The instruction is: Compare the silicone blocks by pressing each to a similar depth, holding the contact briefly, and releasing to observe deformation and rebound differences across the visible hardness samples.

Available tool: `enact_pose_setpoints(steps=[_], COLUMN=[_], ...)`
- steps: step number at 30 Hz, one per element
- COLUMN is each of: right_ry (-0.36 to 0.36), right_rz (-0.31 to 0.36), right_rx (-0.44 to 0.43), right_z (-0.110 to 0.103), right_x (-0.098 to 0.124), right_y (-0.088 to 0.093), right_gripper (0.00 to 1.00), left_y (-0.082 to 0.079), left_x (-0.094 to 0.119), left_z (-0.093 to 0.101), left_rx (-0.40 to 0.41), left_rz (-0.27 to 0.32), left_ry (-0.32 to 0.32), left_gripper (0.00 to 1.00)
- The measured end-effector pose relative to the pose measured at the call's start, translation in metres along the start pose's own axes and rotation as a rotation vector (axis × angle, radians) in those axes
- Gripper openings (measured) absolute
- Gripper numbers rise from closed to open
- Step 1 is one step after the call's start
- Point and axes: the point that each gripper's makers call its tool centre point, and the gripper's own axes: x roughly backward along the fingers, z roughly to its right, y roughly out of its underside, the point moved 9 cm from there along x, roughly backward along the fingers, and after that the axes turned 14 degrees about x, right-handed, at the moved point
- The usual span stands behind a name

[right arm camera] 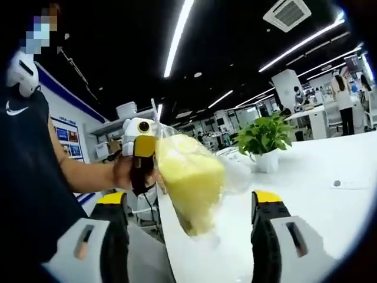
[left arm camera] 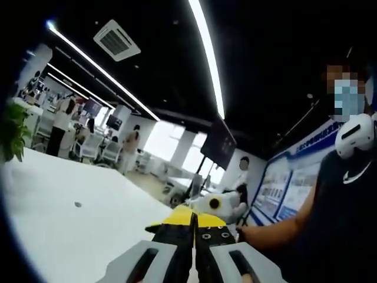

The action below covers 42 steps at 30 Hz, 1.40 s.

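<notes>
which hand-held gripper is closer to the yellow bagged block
Left. The left hand-held gripper seems to sit against the yellow bagged block at its edge; the right hand-held gripper has open jaws flanking it without touching.

My left gripper (left arm camera: 194, 227) has its jaws pressed together, yellow tips meeting with no gap. My right gripper (right arm camera: 191, 203) stands with its jaws spread wide apart. In the right gripper view, the left gripper (right arm camera: 141, 162) comes in from the left, held in my hand (right arm camera: 126, 171), bare forearm (right arm camera: 82, 171) reaching out from a dark sleeve.
</notes>
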Motion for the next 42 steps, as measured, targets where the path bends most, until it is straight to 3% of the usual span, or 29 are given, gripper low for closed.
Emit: enact_pose_setpoints(steps=[2, 4, 7, 9, 12, 15, 20, 23, 28, 33, 36, 37, 40, 42], right_ry=[0.053, 0.081, 0.13, 0.189, 0.217, 0.294, 0.375, 0.521, 0.545, 0.543, 0.562, 0.576, 0.591, 0.6], right_rz=[0.011, 0.011, -0.017, -0.032, -0.061, -0.061, -0.09, -0.198, -0.223, -0.274, -0.392, -0.402, -0.362, -0.373], right_rx=[0.015, 0.083, 0.042, 0.035, 0.05, 0.03, 0.009, 0.096, 0.078, 0.056, 0.098, 0.095, 0.036, 0.018], right_z=[0.003, 0.005, 0.006, 0.01, 0.013, 0.021, 0.025, 0.03, 0.024, 0.017, 0.013, 0.012, 0.007, 0.005], right_x=[0.006, 0.014, 0.028, 0.042, 0.054, 0.074, 0.095, 0.115, 0.142, 0.15, 0.153, 0.154, 0.157, 0.162], right_y=[-0.002, -0.001, 0.002, 0.005, 0.01, 0.019, 0.036, 0.05, 0.075, 0.093, 0.11, 0.114, 0.119, 0.124], right_gripper=[0.96, 0.97, 0.97, 0.97, 0.97, 0.97, 0.97, 0.97, 0.97, 0.97, 0.97, 0.97, 0.97, 0.97], left_y=[-0.003, -0.006, -0.009, -0.01, -0.009, 0.005, 0.025, 0.03, 0.037, 0.043, 0.048, 0.049, 0.052, 0.055], left_x=[0.003, 0.005, 0.007, 0.009, 0.011, 0.018, 0.026, 0.035, 0.043, 0.047, 0.048, 0.049, 0.052, 0.054], left_z=[-0.003, -0.005, -0.008, -0.015, -0.025, -0.054, -0.079, -0.09, -0.102, -0.114, -0.123, -0.125, -0.134, -0.139], left_rx=[0.005, 0.006, 0.024, 0.057, 0.07, 0.17, 0.214, 0.251, 0.313, 0.343, 0.372, 0.38, 0.417, 0.43], left_rz=[0.008, 0.011, 0.022, 0.031, 0.036, 0.015, -0.009, 0.012, 0.036, 0.039, 0.026, 0.024, 0.026, 0.025], left_ry=[-0.003, -0.004, -0.006, -0.028, -0.042, -0.086, -0.122, -0.141, -0.16, -0.174, -0.185, -0.184, -0.188, -0.199], left_gripper=[0.0, 0.0, 0.0, 0.0, 0.0, 0.0, 0.0, 0.0, 0.0, 0.0, 0.0, 0.0, 0.0, 0.0])
